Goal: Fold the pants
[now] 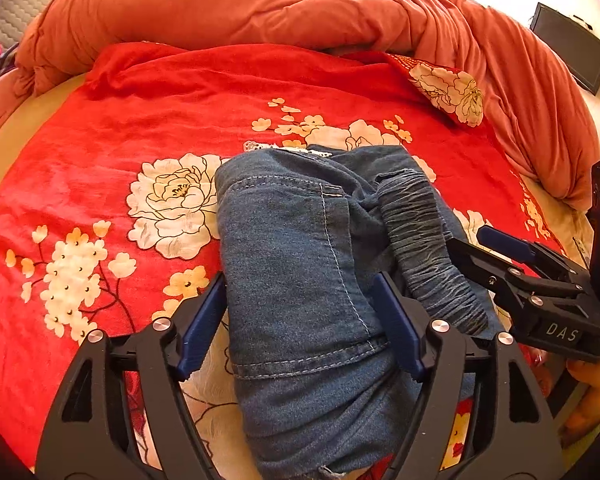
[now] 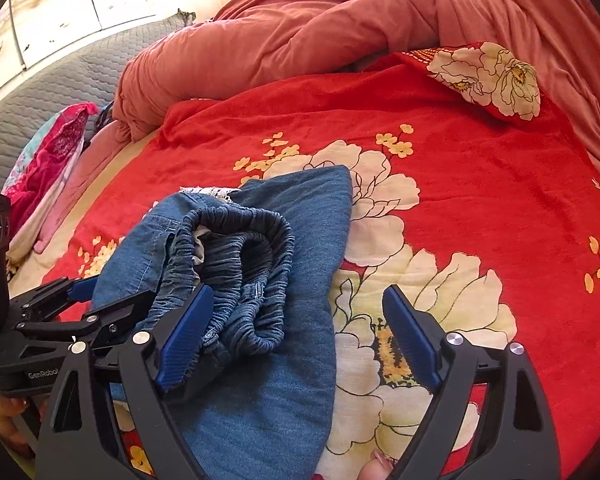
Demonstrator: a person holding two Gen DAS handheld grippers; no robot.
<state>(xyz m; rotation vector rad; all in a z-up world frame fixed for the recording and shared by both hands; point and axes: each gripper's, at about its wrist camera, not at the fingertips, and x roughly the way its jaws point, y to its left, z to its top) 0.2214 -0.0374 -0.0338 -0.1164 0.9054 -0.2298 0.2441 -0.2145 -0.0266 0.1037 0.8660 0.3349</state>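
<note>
Blue denim pants (image 1: pixel 300 264) with an elastic waistband (image 1: pixel 424 248) lie bunched and folded on a red floral bedspread (image 1: pixel 100 152). My left gripper (image 1: pixel 300 320) is open, its blue pads on either side of the folded denim. My right gripper (image 2: pixel 300 336) is open over the pants (image 2: pixel 268 360), its left pad by the gathered waistband (image 2: pixel 244 268), its right pad over the bedspread (image 2: pixel 480 184). The right gripper also shows in the left wrist view (image 1: pixel 484 248), and the left gripper in the right wrist view (image 2: pixel 96 292).
A rumpled orange duvet (image 1: pixel 260 4) is piled along the far side of the bed. A floral corner of fabric (image 2: pixel 492 76) sticks out from under it. Pink clothing (image 2: pixel 48 160) and a grey quilted headboard (image 2: pixel 60 92) are at the left. A dark screen (image 1: pixel 568 46) is at the far right.
</note>
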